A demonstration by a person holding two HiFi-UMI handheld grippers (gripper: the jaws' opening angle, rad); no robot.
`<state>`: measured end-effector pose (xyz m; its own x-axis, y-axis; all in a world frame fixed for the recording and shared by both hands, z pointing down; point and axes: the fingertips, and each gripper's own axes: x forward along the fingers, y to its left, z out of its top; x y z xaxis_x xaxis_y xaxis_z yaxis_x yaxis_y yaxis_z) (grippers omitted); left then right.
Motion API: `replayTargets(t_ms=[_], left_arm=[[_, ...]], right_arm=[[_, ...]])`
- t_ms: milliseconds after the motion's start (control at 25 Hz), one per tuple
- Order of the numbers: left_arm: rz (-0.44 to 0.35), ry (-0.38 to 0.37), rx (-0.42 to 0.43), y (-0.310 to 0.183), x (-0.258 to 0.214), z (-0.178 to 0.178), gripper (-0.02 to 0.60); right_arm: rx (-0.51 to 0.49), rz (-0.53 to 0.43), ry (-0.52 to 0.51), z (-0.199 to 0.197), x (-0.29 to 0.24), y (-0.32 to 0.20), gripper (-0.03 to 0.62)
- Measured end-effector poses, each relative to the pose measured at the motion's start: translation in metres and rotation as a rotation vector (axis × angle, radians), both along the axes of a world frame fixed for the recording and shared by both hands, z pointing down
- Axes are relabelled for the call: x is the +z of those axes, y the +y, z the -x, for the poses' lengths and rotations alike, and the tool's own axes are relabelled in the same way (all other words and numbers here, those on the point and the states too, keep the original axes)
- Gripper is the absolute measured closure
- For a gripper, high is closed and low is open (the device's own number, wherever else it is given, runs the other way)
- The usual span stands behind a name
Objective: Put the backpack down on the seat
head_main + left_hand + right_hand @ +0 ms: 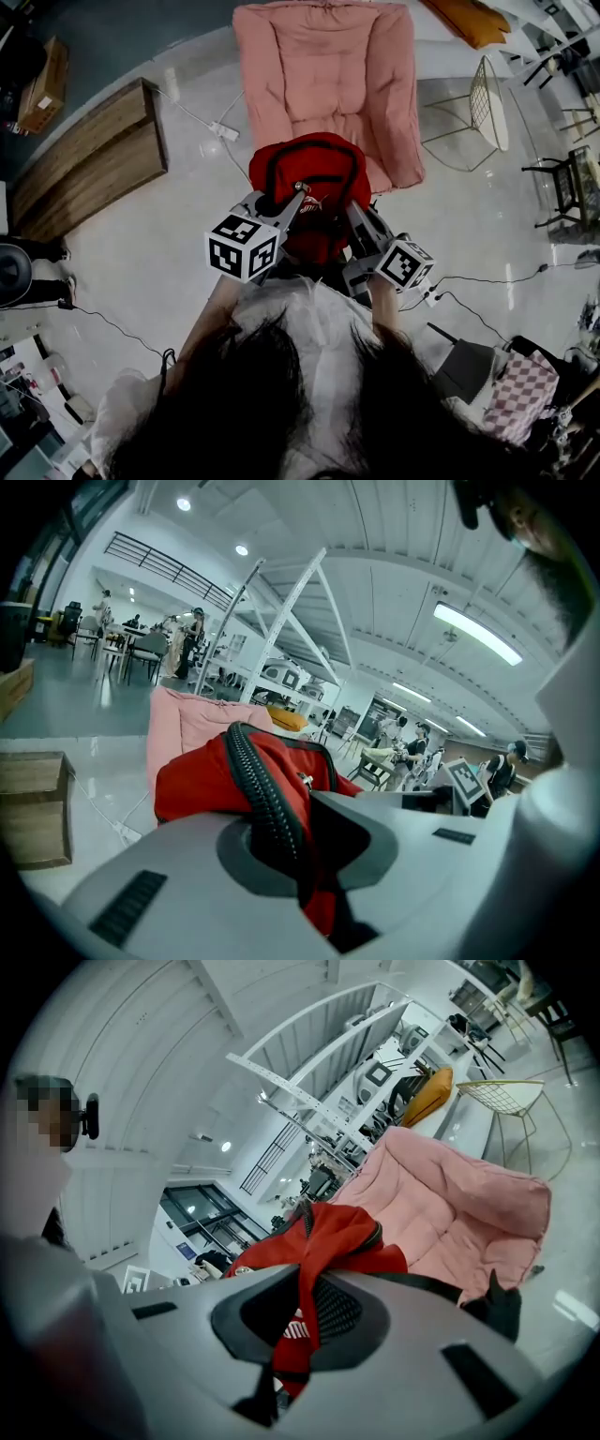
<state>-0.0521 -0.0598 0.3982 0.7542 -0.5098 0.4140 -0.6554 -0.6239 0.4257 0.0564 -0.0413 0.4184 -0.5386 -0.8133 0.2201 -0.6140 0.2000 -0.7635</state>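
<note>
Red backpack [317, 157] pinched in closed jaws of left gripper [296, 194] and right gripper [356, 216], apparently just above pink armchair [323, 66] seat.

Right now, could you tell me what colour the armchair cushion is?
The armchair cushion is pink, clearest in the head view.
</note>
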Motion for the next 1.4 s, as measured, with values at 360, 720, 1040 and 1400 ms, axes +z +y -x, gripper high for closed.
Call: replayTargets(t_ms=[360,720,1040,1400], left_arm=[[0.107,-0.048,-0.060,-0.082,0.027,-0.075,0.537],[0.131,-0.083,-0.143,-0.171,0.048,-0.114,0.537],[0.153,-0.116,-0.192,-0.246,0.092,-0.119,0.537],[0.363,-0.180,-0.271,-0.286,0.221,-0.098,0.537]], right_arm=[[-0.104,0.064,0.021,-0.073,0.030,-0.097,0.551],[-0.190,0.071,0.033,-0.115,0.048,-0.194,0.551],[-0.189,0.116,0.019,-0.124,0.091,-0.260,0.551],[-0.248,0.304,0.148,-0.119,0.213,-0.304,0.551]])
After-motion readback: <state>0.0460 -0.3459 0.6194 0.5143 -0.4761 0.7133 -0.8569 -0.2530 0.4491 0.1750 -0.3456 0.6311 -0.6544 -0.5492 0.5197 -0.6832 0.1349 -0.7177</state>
